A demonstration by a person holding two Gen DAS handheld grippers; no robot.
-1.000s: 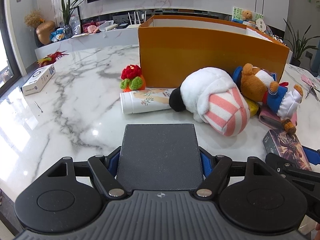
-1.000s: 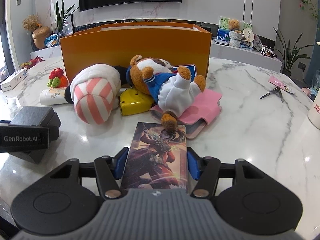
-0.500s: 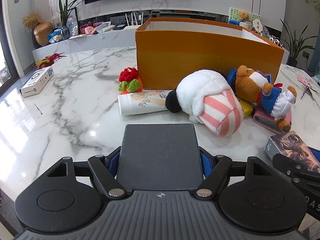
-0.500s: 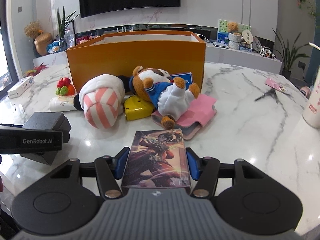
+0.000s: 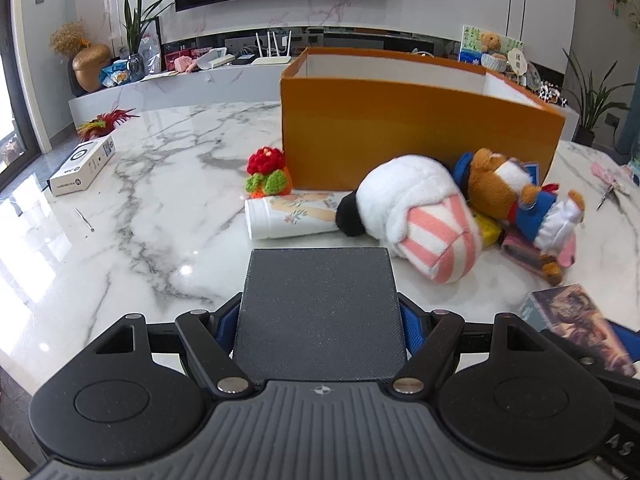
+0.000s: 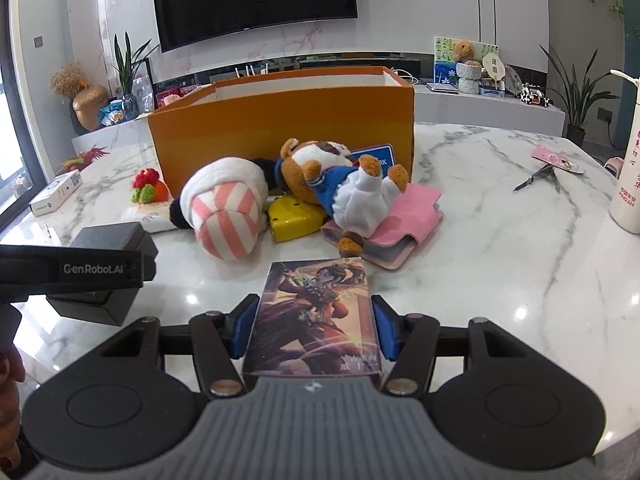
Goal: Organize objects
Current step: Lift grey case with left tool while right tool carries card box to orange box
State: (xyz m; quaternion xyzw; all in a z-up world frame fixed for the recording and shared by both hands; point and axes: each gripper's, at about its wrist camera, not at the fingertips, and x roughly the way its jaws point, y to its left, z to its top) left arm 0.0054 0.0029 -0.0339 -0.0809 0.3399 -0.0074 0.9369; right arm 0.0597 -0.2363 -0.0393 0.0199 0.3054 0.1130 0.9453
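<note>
My left gripper [image 5: 320,316] is shut on a dark grey box [image 5: 320,312], held above the marble table [image 5: 160,208]. My right gripper [image 6: 314,320] is shut on a picture card box [image 6: 316,312], which also shows at the right of the left wrist view as the card box [image 5: 576,320]. An orange open box [image 5: 416,132] stands behind the pile, the same orange box [image 6: 280,136] in the right wrist view. Against it lie a white and pink-striped plush [image 5: 416,216], a bear plush [image 5: 516,196], a white cup [image 5: 288,216] on its side and a knitted flower [image 5: 268,174].
A yellow case [image 6: 294,216] and a pink wallet [image 6: 404,224] lie under the bear. A white carton [image 5: 80,170] sits far left. Scissors [image 6: 538,178], a pink card [image 6: 556,158] and a white bottle [image 6: 628,184] are at the right. A hand [image 6: 8,400] shows at the left edge.
Both grippers have drawn back a little from the pile while keeping their boxes. The orange box's inside shows more from the left wrist view.
</note>
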